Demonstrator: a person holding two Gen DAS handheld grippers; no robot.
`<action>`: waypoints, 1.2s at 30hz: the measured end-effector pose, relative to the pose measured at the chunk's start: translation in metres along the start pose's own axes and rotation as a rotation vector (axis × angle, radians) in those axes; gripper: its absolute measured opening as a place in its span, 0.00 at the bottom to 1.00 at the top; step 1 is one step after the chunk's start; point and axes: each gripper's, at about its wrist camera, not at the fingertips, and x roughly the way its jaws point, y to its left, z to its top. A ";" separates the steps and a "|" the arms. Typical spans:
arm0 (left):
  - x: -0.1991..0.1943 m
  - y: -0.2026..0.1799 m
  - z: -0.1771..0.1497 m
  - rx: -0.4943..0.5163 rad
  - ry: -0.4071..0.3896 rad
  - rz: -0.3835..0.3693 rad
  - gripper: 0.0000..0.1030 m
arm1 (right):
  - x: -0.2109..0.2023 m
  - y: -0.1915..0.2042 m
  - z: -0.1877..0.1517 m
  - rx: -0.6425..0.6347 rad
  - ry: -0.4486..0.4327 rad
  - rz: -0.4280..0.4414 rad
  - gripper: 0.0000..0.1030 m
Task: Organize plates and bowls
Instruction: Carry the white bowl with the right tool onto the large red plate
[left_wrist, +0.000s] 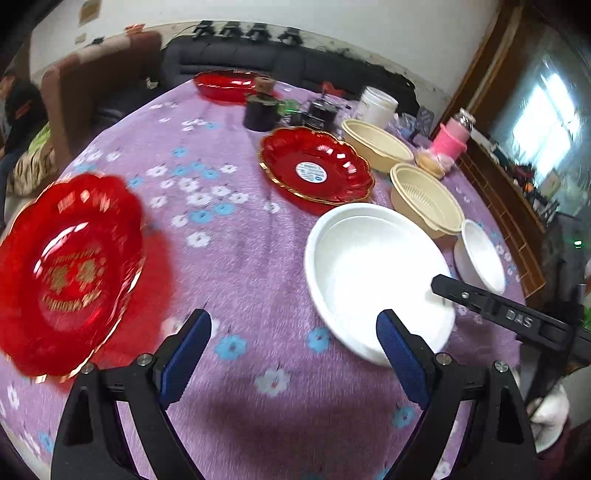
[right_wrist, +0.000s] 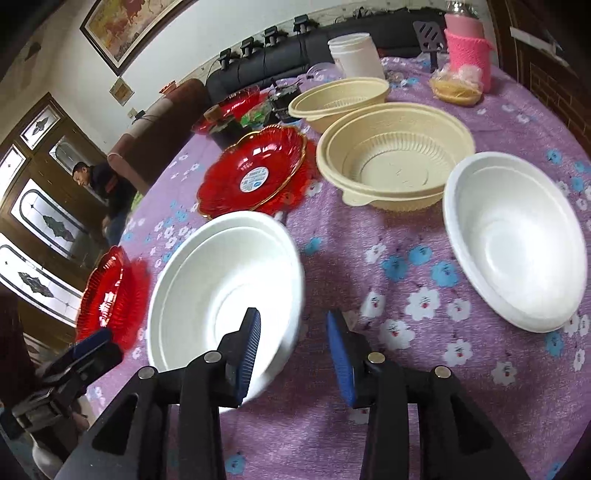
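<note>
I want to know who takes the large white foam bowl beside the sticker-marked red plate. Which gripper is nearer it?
Right. The right gripper straddles the large white foam bowl's near rim, pads not pressing. The left gripper hangs open beside it over the purple floral cloth.

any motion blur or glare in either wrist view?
Left wrist: the near red plate is smeared by motion blur, and the window at the right edge is blown out. Right wrist: the near white bowl has a soft, blurred rim; the beige bowl stays fairly sharp. Both views bend strongly at the edges, fisheye style.
</note>
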 end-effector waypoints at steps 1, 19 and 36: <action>0.006 -0.005 0.002 0.023 0.004 0.004 0.88 | -0.001 -0.002 -0.001 -0.001 -0.006 -0.002 0.39; 0.071 -0.009 0.016 -0.042 0.146 -0.068 0.21 | 0.016 -0.010 -0.005 0.019 -0.001 0.028 0.39; -0.008 0.010 0.015 -0.024 -0.031 -0.083 0.20 | -0.019 0.058 -0.003 -0.140 -0.102 0.013 0.24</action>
